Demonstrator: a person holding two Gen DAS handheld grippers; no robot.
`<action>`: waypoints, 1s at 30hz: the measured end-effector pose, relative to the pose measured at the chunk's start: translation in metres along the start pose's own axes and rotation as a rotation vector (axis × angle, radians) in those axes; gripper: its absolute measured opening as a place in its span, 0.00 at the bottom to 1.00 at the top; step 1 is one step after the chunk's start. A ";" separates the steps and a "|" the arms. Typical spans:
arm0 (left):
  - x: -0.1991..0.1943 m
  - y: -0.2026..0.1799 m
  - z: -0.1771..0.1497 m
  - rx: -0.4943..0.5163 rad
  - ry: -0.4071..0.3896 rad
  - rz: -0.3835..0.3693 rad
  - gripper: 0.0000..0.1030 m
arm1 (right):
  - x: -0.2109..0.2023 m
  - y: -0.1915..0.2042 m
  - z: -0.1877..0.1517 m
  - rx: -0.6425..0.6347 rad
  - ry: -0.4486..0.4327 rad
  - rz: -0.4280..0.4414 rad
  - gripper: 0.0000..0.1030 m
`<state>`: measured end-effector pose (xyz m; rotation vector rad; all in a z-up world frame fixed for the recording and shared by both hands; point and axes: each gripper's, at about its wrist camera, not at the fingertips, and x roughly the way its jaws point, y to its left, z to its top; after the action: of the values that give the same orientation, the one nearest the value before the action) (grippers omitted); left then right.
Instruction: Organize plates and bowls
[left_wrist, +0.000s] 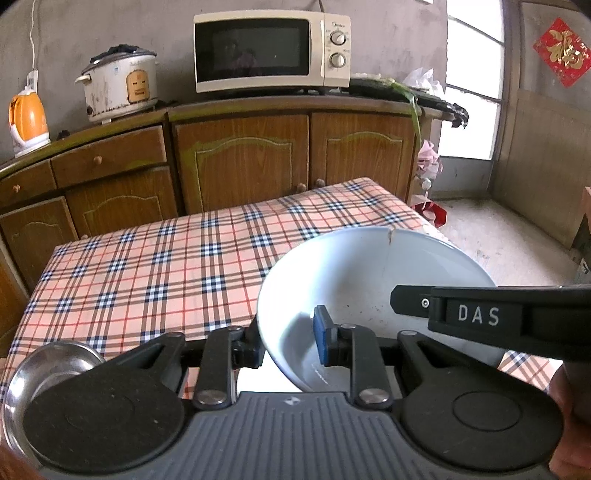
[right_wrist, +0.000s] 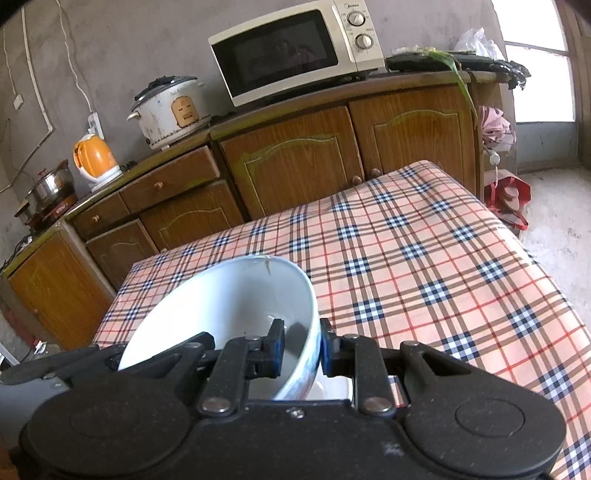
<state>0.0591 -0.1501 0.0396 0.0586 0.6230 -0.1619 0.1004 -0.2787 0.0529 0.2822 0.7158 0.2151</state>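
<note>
A white bowl (left_wrist: 354, 273) with a crack at its far rim is held tilted above the checked tablecloth (left_wrist: 147, 266), and both grippers grip it. My left gripper (left_wrist: 284, 334) is shut on its left rim, the blue pad inside and the other finger outside. My right gripper (right_wrist: 301, 349) is shut on the right rim of the same bowl (right_wrist: 229, 295); its black body crosses the right of the left wrist view. A steel bowl (left_wrist: 22, 384) lies at the near left corner of the table. Something white shows just under the held bowl, mostly hidden.
A wooden cabinet (left_wrist: 240, 158) runs behind the table, carrying a microwave (left_wrist: 271, 51), a rice cooker (left_wrist: 120, 86) and an orange kettle (left_wrist: 27, 120). A steel pot (right_wrist: 50, 184) stands further left. A red bag (right_wrist: 508, 199) sits on the floor by the table's far right corner.
</note>
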 end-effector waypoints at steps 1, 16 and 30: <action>0.001 0.000 -0.001 0.000 0.004 0.002 0.24 | 0.002 0.000 -0.001 0.000 0.004 0.000 0.25; 0.017 0.007 -0.015 -0.016 0.064 0.000 0.24 | 0.026 -0.004 -0.016 0.004 0.064 -0.014 0.25; 0.034 0.013 -0.025 -0.019 0.111 0.007 0.24 | 0.052 -0.007 -0.025 0.014 0.116 -0.005 0.25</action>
<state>0.0746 -0.1391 -0.0005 0.0513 0.7346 -0.1461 0.1226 -0.2660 0.0001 0.2828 0.8334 0.2232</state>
